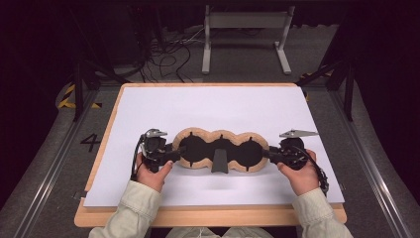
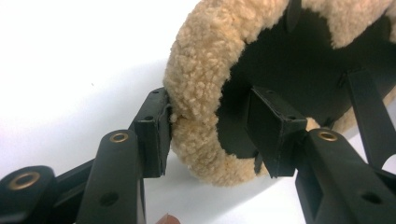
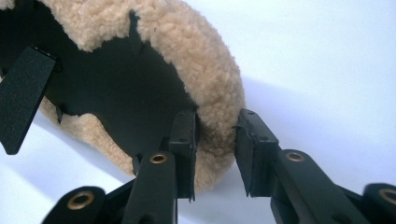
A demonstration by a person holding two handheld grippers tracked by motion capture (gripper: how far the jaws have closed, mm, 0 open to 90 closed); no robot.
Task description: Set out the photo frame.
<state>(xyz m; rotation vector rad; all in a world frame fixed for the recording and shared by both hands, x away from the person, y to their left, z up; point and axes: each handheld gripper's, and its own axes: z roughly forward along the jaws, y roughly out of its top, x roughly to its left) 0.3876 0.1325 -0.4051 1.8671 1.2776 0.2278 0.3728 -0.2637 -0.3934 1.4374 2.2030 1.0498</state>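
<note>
Down at the bottom of the high view, two pale sleeves (image 1: 130,210) come in, each hand wrapped round a tool. Left hand (image 1: 152,173) at lower left of centre, right hand (image 1: 300,174) at lower right of centre.

Between them, in the middle of the frame, lies the cover (image 1: 221,149): a long, flat piece with three rounded lobes in a row, edged all round in tan, curly fleece. Inside that rim sit three dark, matte black patches, and a black strap (image 1: 220,160) hangs out over its near edge at the centre. It lies on a white sheet (image 1: 213,109) spread over the wooden worktop (image 1: 208,216).

Left tool (image 1: 167,154) now, at the cover's left end. In the left gripper view (image 2: 212,140) the jaws stand fairly wide, straddling the fleece rim: one pad touches the outside of the fleece, the other sits over the black inner panel, not pressed in.

Right tool (image 1: 270,153), at the right end. The right gripper view (image 3: 215,154) has the same picture mirrored: one jaw inside against the black lining, one just outside the fleece with a sliver of gap showing. Half open, around the rim, not clamped.
</note>
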